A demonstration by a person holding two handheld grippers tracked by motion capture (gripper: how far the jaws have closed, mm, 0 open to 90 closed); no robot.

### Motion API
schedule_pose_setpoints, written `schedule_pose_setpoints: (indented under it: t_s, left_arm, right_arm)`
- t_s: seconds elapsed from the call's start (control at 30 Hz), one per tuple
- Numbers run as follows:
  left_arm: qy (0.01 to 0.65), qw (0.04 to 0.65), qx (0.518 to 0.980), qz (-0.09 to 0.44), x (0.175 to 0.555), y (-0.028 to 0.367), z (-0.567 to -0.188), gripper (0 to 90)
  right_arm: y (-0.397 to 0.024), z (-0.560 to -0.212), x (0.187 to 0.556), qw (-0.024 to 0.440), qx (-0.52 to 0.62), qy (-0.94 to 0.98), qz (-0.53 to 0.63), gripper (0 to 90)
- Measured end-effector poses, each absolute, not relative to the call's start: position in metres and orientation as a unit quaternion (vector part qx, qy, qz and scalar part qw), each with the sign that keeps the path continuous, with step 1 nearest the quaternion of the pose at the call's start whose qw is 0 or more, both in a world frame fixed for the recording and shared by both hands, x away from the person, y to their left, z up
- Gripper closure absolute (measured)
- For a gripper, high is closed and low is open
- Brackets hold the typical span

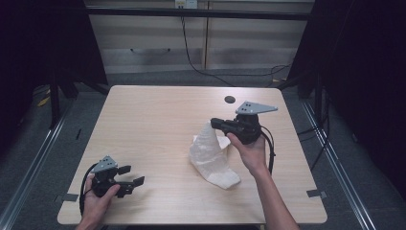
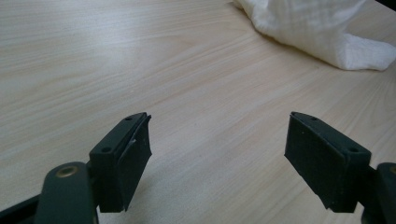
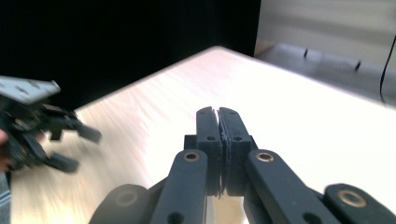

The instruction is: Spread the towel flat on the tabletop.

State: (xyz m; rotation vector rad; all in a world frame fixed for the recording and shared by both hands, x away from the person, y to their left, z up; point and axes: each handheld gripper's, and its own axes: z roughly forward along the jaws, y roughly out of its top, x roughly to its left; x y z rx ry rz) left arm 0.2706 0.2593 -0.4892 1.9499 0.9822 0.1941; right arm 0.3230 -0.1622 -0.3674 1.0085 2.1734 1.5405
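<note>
A crumpled white cloth (image 1: 210,158) lies right of the middle of the wooden table (image 1: 153,124). One corner is pulled up into a peak. That peak meets the tip of my right gripper (image 1: 214,122), which points left and is shut on it. In the right gripper view the jaws (image 3: 218,112) are pressed together and the cloth is hidden beneath them. My left gripper (image 1: 131,175) rests low at the front left corner, open, with bare table between its pads (image 2: 219,126). From there the cloth (image 2: 317,32) lies well ahead to the right.
A dark round hole (image 1: 230,99) sits in the table top near the far edge. Pale cabinets and trailing cables stand behind the table. The left gripper (image 3: 42,126) shows blurred at the left of the right gripper view.
</note>
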Motion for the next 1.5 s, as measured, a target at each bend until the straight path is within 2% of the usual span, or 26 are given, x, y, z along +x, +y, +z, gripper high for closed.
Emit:
schedule_pose_setpoints:
  t_s: [0.2,0.33,0.53,0.73,0.83,0.9,1.13,1.27,1.4,1.5]
  left_arm:
    - [0.396,0.467,0.787,0.070,0.271,0.252,-0.487,22.4]
    - [0.396,0.467,0.787,0.073,0.274,0.238,-0.480,27.6]
    - [0.371,0.477,0.794,0.070,0.289,0.204,-0.469,31.7]
    - [0.359,0.471,0.805,0.044,0.308,0.166,-0.479,32.7]
    - [0.360,0.459,0.811,0.044,0.315,0.152,-0.489,36.3]
    - [0.357,0.459,0.813,0.043,0.317,0.147,-0.495,44.0]
    - [0.349,0.457,0.817,0.044,0.321,0.126,-0.502,47.5]
    - [0.340,0.455,0.822,0.036,0.320,0.115,-0.508,58.3]
    - [0.325,0.459,0.826,0.034,0.318,0.114,-0.506,83.1]
    - [0.328,0.463,0.823,0.029,0.319,0.120,-0.503,87.4]
  right_arm:
    - [-0.177,-0.417,0.331,0.124,0.394,0.759,0.503,88.3]
    - [-0.191,-0.439,0.335,0.111,0.419,0.757,0.488,88.3]
    - [-0.195,-0.449,0.342,0.104,0.427,0.762,0.475,88.2]
    - [-0.191,-0.456,0.343,0.098,0.426,0.763,0.475,88.1]
    - [-0.189,-0.460,0.342,0.095,0.426,0.765,0.473,88.1]
    - [-0.188,-0.461,0.339,0.095,0.424,0.764,0.476,88.1]
    - [-0.198,-0.473,0.326,0.092,0.426,0.766,0.472,88.1]
    - [-0.206,-0.475,0.323,0.095,0.430,0.764,0.471,88.1]
    - [-0.207,-0.478,0.319,0.088,0.435,0.764,0.468,88.1]
    - [-0.205,-0.481,0.315,0.082,0.434,0.765,0.468,88.1]
